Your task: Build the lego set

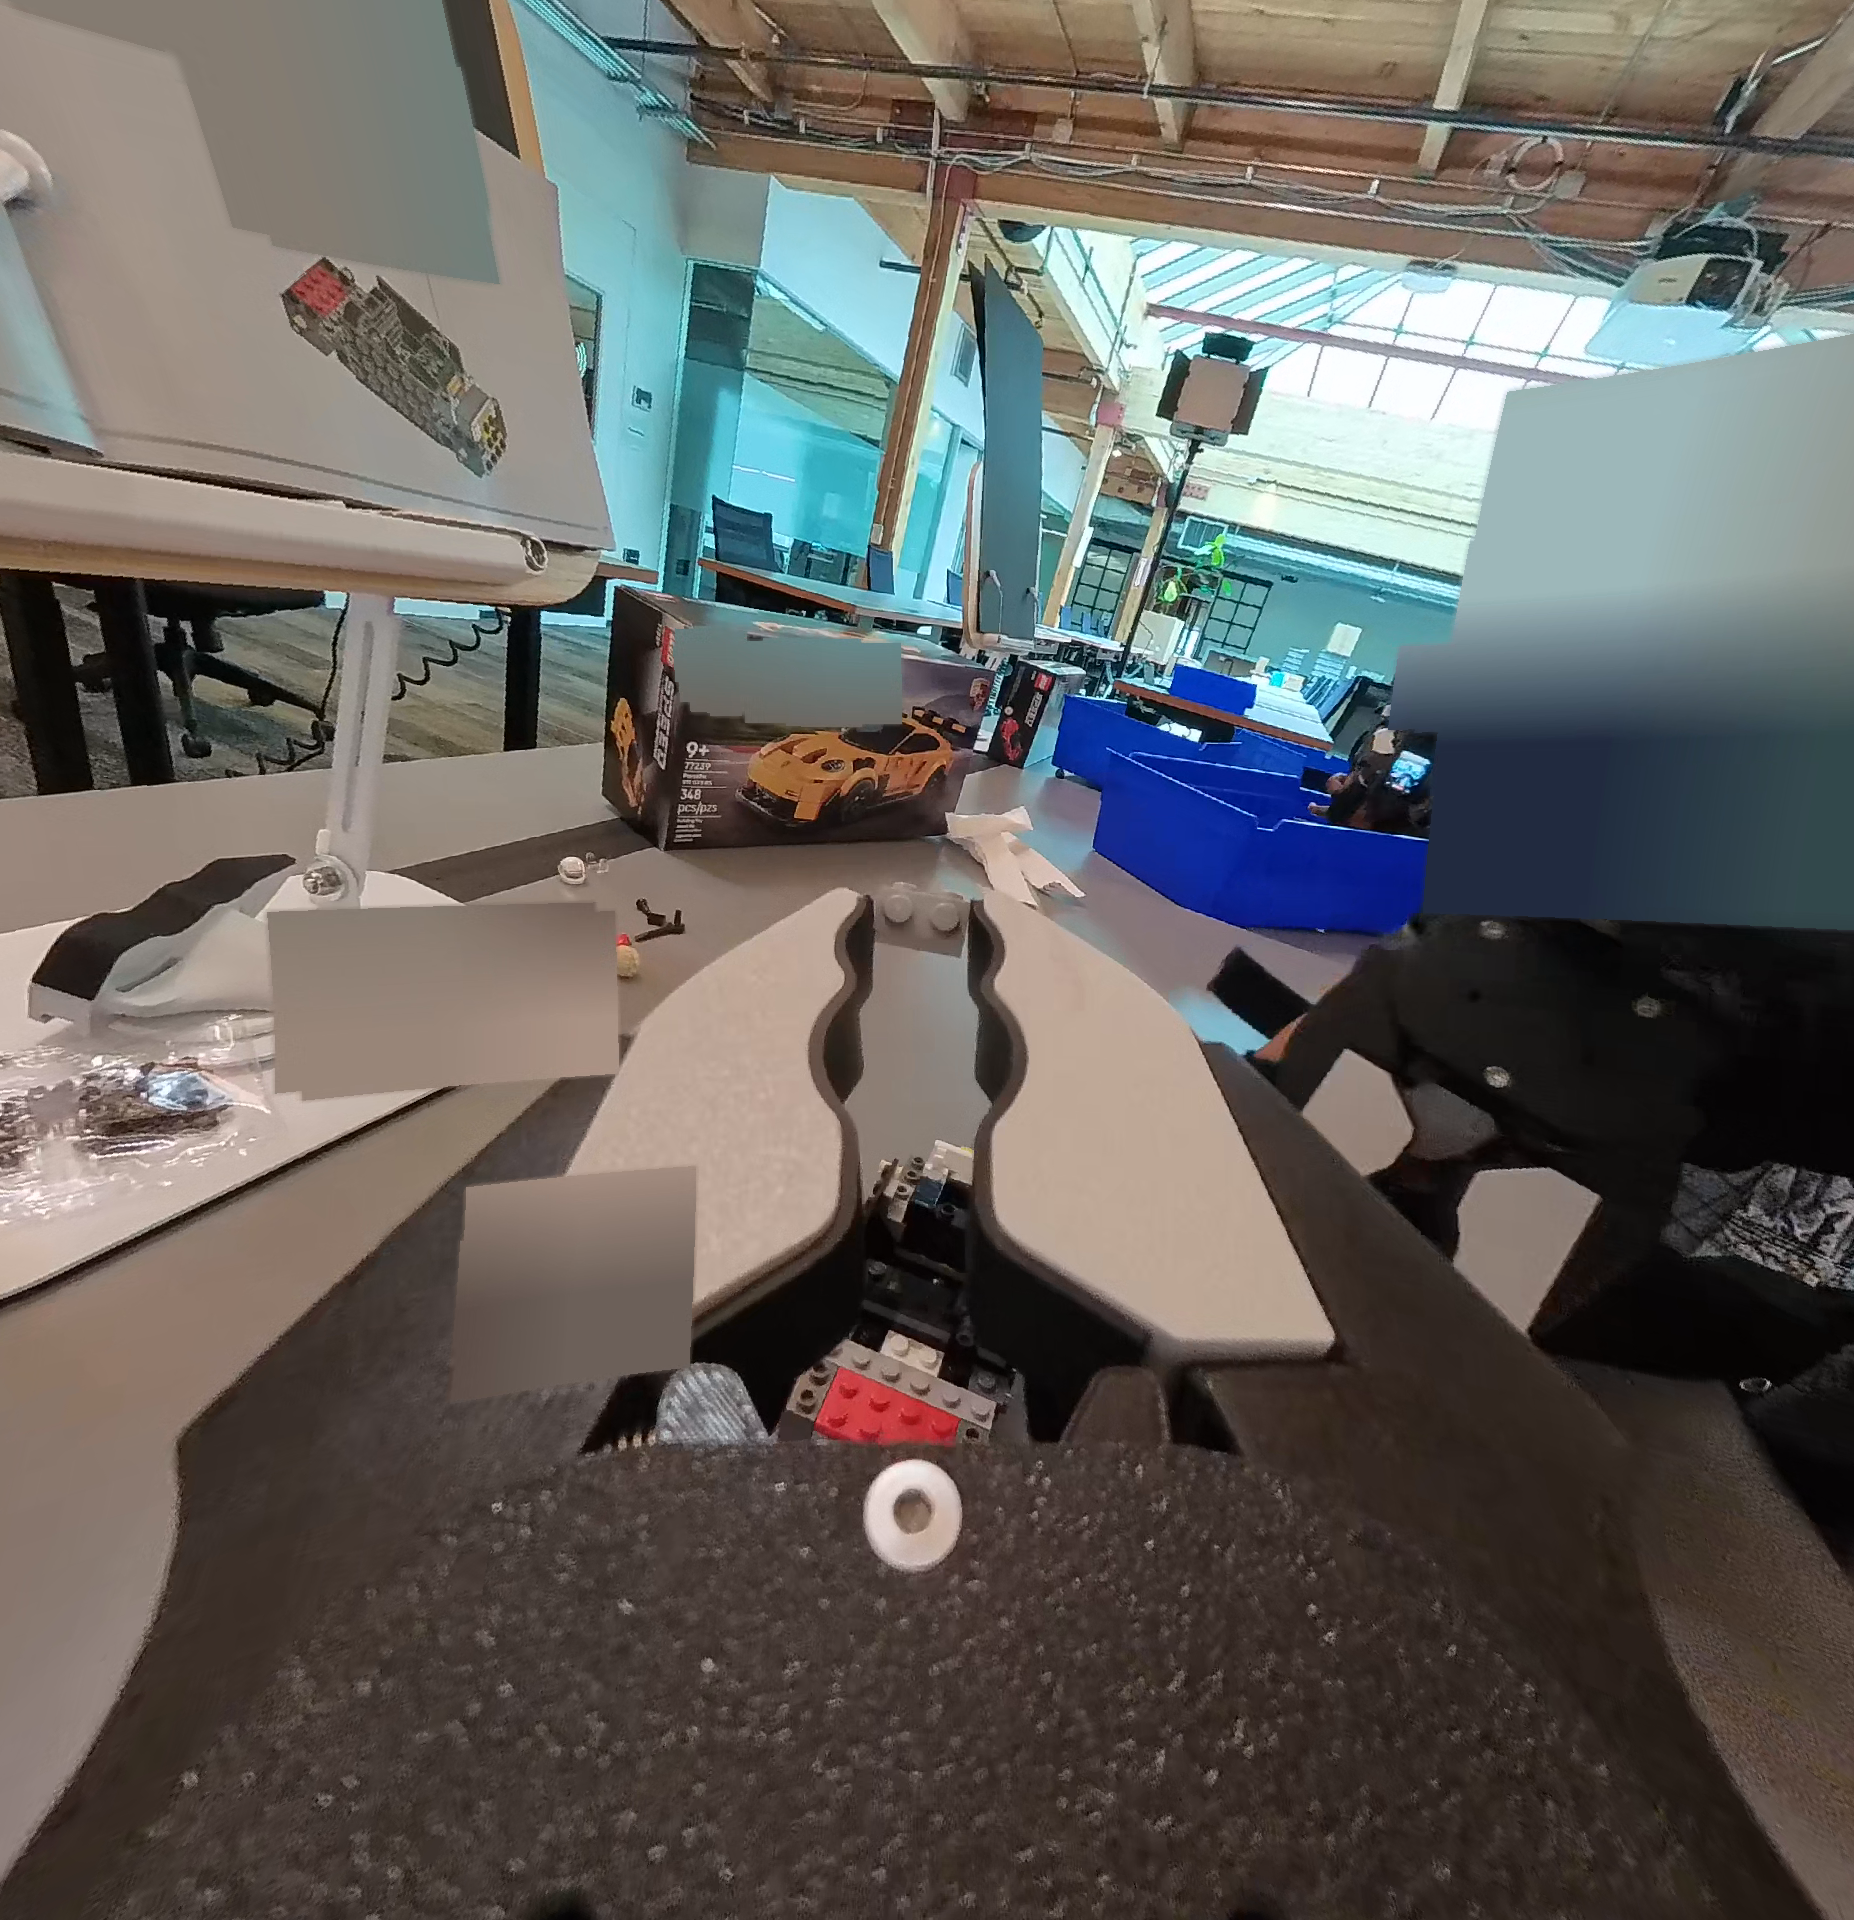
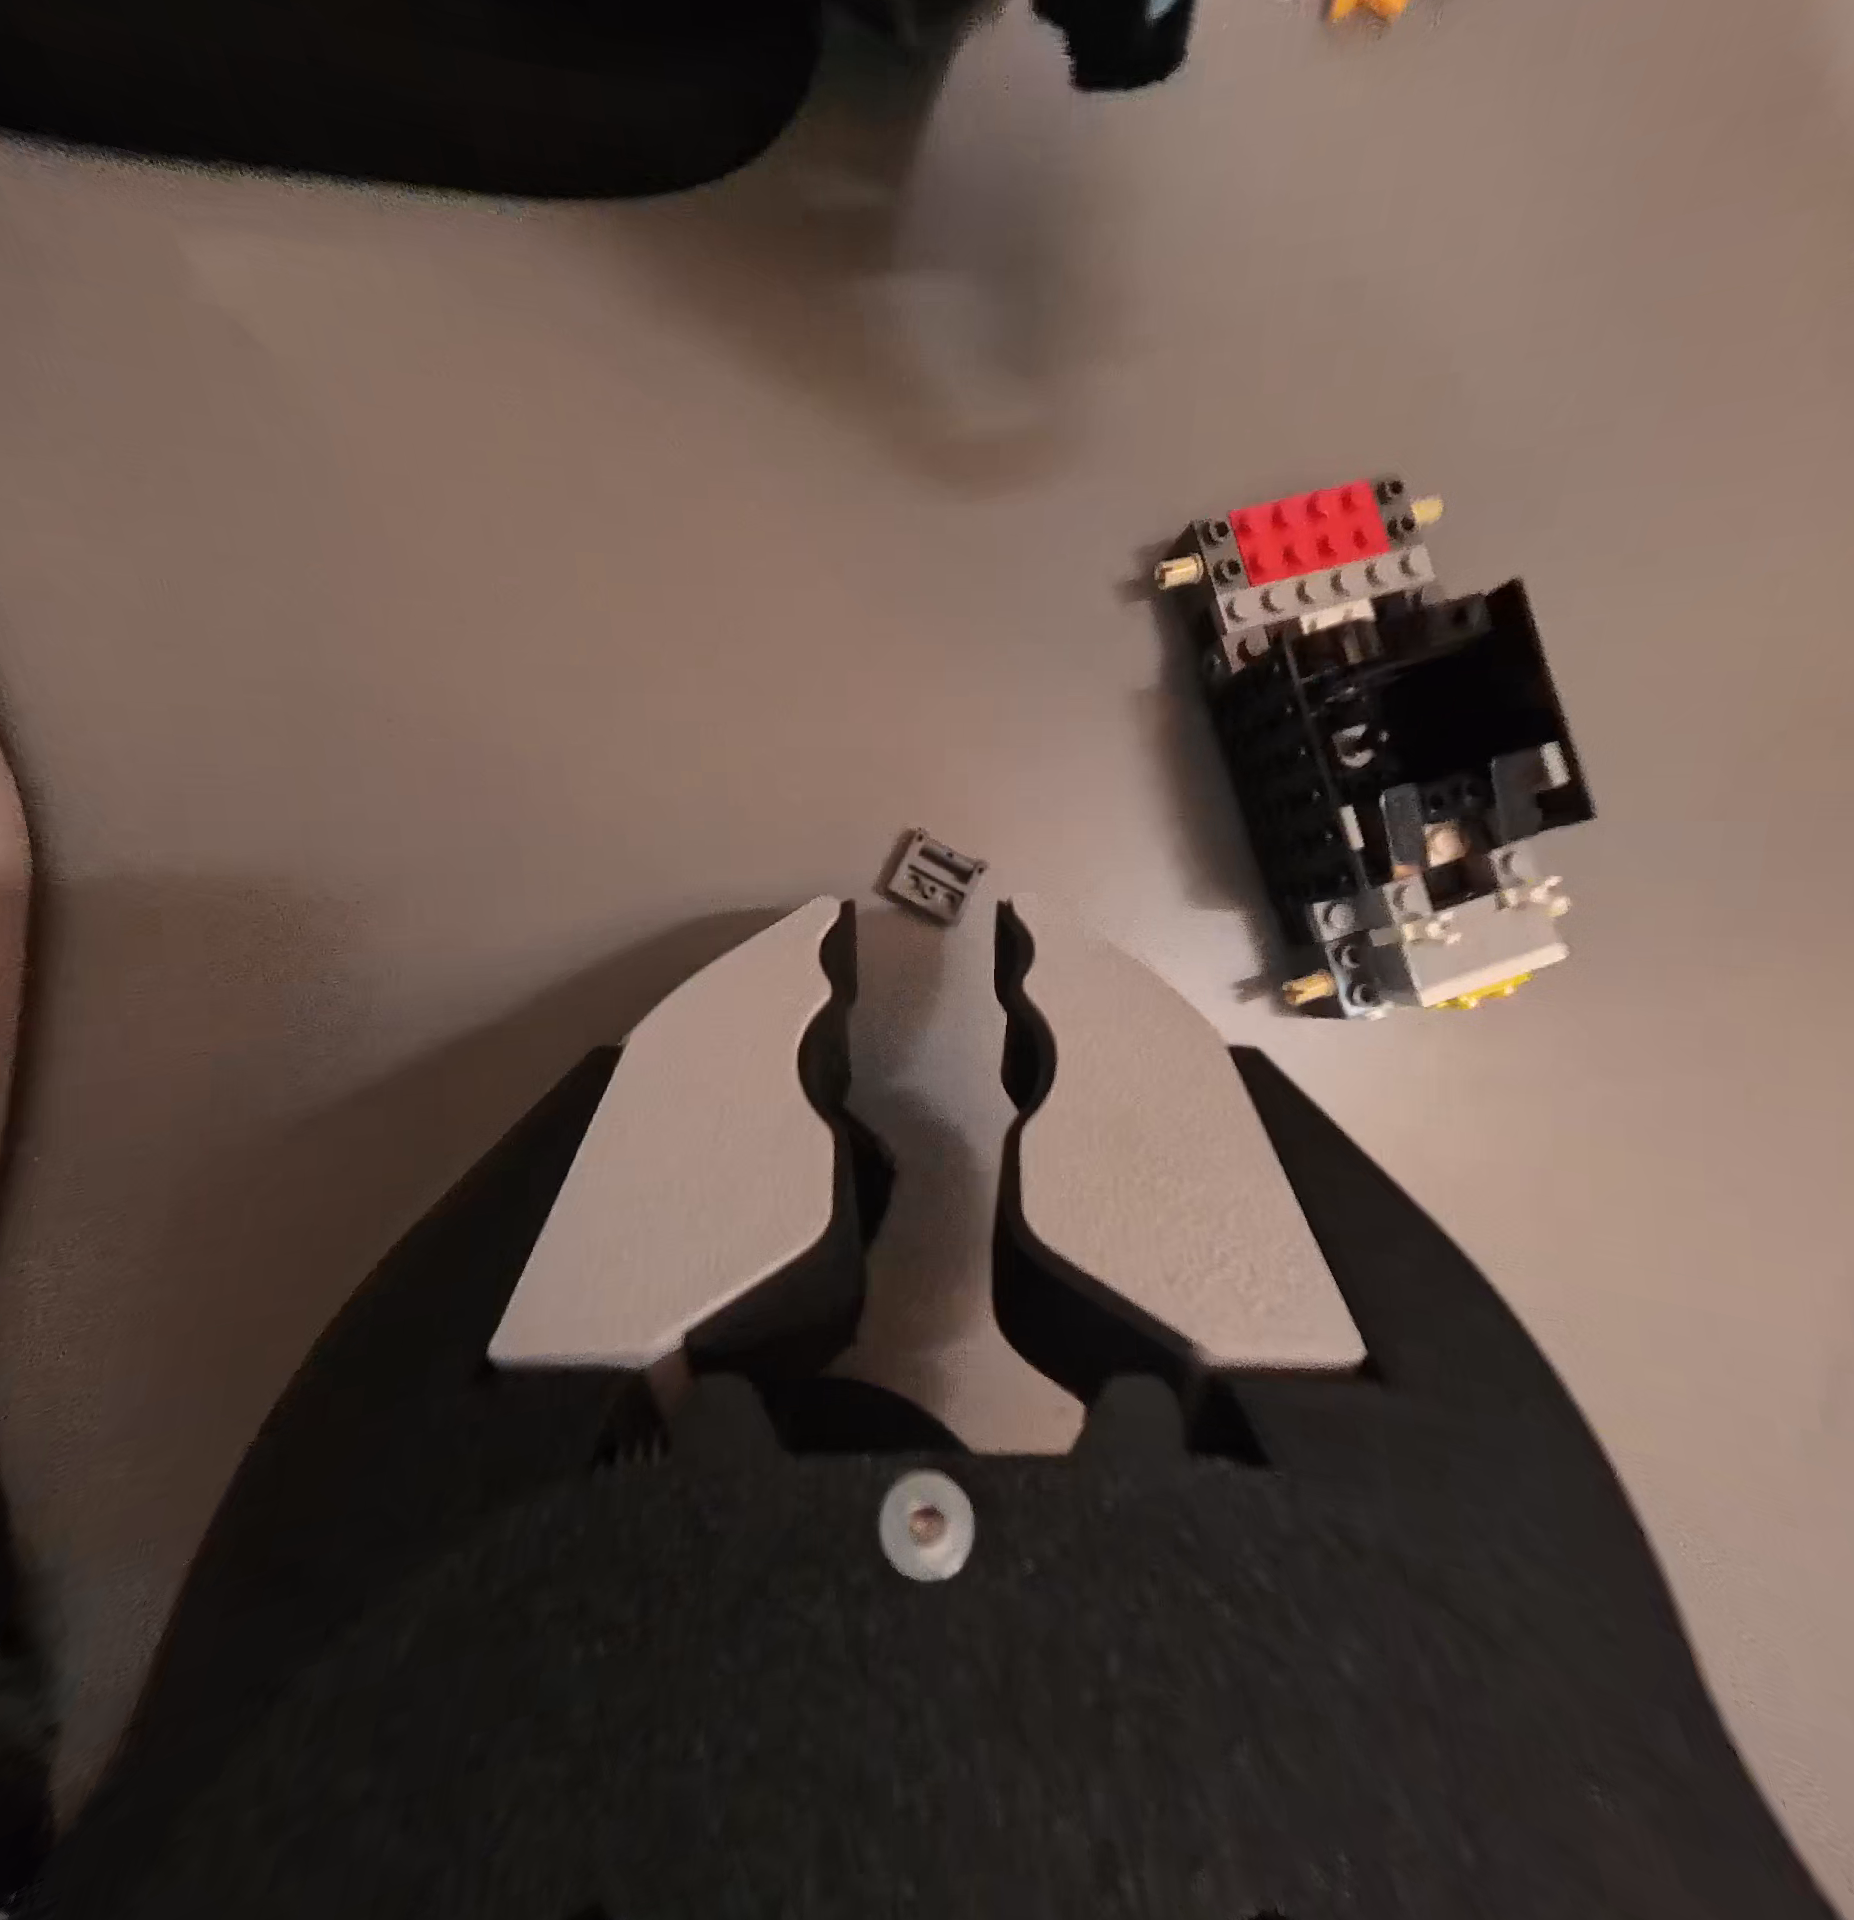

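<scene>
In the left wrist view, my left gripper (image 1: 921, 920) is shut on a small light grey two-stud plate (image 1: 923, 914) held between its fingertips, studs up. Under the fingers, through the gap, shows the part-built car chassis (image 1: 902, 1392), black and grey with a red brick. In the right wrist view the chassis (image 2: 1370, 748) lies on the grey table (image 2: 487, 623), to the right of my right gripper (image 2: 923, 914). That gripper is open and points down. A small dark grey piece (image 2: 930, 878) lies underside up just ahead of its tips, touching neither finger.
The set's box (image 1: 788, 748) stands at the back of the table, with blue bins (image 1: 1255, 831) to its right. An instruction booklet (image 1: 279, 364) sits on a white stand at left, above bags of parts (image 1: 92, 1122). Small loose parts (image 1: 658, 920) and torn paper (image 1: 1006, 852) lie nearby. One gripper's finger ends stand about 20 cm off the other's.
</scene>
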A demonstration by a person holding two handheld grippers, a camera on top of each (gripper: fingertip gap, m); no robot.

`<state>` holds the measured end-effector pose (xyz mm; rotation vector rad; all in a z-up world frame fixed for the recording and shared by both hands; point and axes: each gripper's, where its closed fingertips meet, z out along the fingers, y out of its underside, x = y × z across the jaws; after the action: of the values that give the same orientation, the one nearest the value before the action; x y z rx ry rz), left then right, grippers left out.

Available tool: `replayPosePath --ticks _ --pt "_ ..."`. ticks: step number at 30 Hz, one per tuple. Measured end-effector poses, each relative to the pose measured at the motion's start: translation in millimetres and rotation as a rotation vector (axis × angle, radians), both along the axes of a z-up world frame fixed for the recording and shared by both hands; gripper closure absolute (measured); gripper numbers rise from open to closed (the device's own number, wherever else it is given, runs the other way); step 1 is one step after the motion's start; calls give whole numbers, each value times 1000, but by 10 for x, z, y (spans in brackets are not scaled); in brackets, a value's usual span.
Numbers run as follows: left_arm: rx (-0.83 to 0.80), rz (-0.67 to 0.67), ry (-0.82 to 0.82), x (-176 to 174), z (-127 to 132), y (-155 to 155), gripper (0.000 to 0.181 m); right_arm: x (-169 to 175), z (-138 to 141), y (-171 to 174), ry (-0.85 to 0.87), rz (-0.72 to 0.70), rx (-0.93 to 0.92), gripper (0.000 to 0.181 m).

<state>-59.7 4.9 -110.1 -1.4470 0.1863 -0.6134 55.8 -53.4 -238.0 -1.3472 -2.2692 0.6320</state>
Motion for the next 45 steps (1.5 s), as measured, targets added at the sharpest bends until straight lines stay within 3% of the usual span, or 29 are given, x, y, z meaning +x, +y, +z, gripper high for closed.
replayPosePath --ticks 9,16,21,26,31,39,45 --pt "5 -189 94 349 -44 -111 164 -42 -77 -2 16 -61 -75 157" --pt "38 -353 267 716 -173 -278 165 -92 284 171 227 -95 -111 157" --pt "19 -429 477 897 -415 -372 165 -71 523 232 335 -89 -153 161" --pt "-65 -505 699 991 -755 -463 164 75 175 123 143 -43 -140 163" --pt "-152 -575 775 1026 -968 -544 164 33 -123 60 29 -109 -99 158" --pt "-269 -610 863 1024 -1193 -608 164 -70 -151 -2 -52 -167 -134 157" --pt "-312 -635 901 1069 -1310 -649 164 -75 -133 -36 -38 -95 -88 164"
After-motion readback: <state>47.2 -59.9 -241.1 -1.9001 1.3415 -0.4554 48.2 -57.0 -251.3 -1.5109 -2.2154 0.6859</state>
